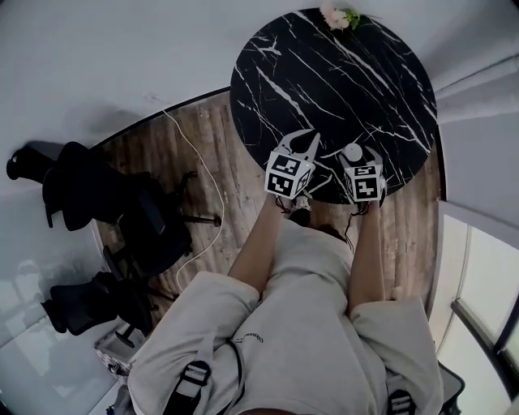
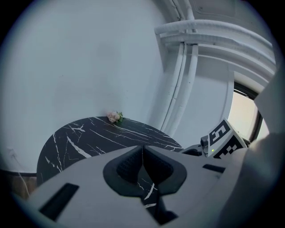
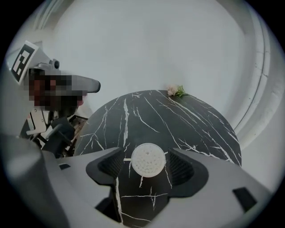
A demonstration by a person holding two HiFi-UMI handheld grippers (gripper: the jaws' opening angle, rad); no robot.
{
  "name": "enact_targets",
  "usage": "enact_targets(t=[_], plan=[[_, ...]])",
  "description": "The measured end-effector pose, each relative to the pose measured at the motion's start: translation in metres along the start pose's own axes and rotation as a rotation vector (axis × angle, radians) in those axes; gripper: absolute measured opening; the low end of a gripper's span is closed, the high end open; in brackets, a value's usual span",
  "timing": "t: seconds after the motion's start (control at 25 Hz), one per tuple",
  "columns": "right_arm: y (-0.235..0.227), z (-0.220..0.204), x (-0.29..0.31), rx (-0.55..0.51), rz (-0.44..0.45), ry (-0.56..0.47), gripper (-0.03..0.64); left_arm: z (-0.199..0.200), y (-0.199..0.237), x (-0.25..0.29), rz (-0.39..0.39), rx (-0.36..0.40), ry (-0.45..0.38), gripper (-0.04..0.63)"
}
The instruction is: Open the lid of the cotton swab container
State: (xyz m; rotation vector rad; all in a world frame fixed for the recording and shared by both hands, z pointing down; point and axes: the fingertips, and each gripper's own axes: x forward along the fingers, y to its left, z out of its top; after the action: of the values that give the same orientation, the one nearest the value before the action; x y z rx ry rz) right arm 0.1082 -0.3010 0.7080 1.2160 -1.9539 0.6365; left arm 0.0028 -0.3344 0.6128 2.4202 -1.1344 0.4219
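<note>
A small round cotton swab container (image 1: 352, 151) stands near the front edge of the black marble table (image 1: 340, 81). From above its top (image 3: 148, 160) is a white disc dotted with swab tips. My right gripper (image 3: 147, 166) is open, one jaw on each side of the container with a gap on both sides. I cannot tell whether a clear lid covers it. To its left, my left gripper (image 1: 310, 139) is shut with nothing in it, the pads (image 2: 133, 161) meeting over the table, apart from the container.
A small pink flower (image 1: 338, 16) lies at the table's far edge. On the wooden floor to the left stand black office chairs (image 1: 122, 219), with a white cable (image 1: 199, 162) trailing between them and the table. A white wall and pipes (image 2: 178, 84) are behind the table.
</note>
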Motion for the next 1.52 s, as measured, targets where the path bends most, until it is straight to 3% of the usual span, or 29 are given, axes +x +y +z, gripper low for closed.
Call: enact_targets(t=[0.28,0.44,0.56,0.68,0.84,0.96,1.08,1.12,1.2,1.24,1.36,1.52], plan=[[-0.005,-0.012,0.023,0.017,-0.041,0.067,0.296,-0.014,0.016,0.009,-0.021,-0.021,0.033,0.023],[-0.005,-0.010,0.024,-0.058,-0.060,0.041,0.295,-0.014,0.018,0.006,-0.031,-0.019,0.036,0.023],[-0.005,-0.001,0.019,-0.008,-0.037,0.000,0.295,-0.016,0.016,0.004,-0.061,-0.002,0.038,0.023],[-0.003,0.016,0.009,0.038,0.011,-0.023,0.295,-0.012,0.000,0.001,-0.140,0.050,0.035,0.025],[-0.005,0.047,-0.013,0.038,0.046,-0.054,0.295,-0.002,-0.029,0.001,-0.211,0.189,0.026,0.025],[-0.006,0.074,-0.034,0.029,0.044,-0.099,0.295,0.005,-0.045,-0.001,-0.272,0.210,0.004,0.025],[-0.005,0.095,-0.054,-0.001,0.033,-0.144,0.295,0.015,-0.048,0.000,-0.272,0.235,-0.025,0.029],[-0.003,0.100,-0.059,-0.005,0.035,-0.156,0.295,0.018,-0.050,0.001,-0.276,0.244,-0.029,0.059],[0.001,0.107,-0.069,-0.009,0.034,-0.173,0.295,0.021,-0.053,0.003,-0.291,0.248,-0.021,0.194],[0.001,0.110,-0.074,-0.018,0.024,-0.175,0.295,0.022,-0.054,0.003,-0.295,0.255,-0.018,0.220],[-0.001,0.115,-0.087,-0.057,-0.013,-0.173,0.295,0.027,-0.061,0.004,-0.304,0.321,-0.009,0.255],[0.002,0.130,-0.103,-0.034,0.013,-0.215,0.295,0.027,-0.072,0.009,-0.318,0.398,0.013,0.262]])
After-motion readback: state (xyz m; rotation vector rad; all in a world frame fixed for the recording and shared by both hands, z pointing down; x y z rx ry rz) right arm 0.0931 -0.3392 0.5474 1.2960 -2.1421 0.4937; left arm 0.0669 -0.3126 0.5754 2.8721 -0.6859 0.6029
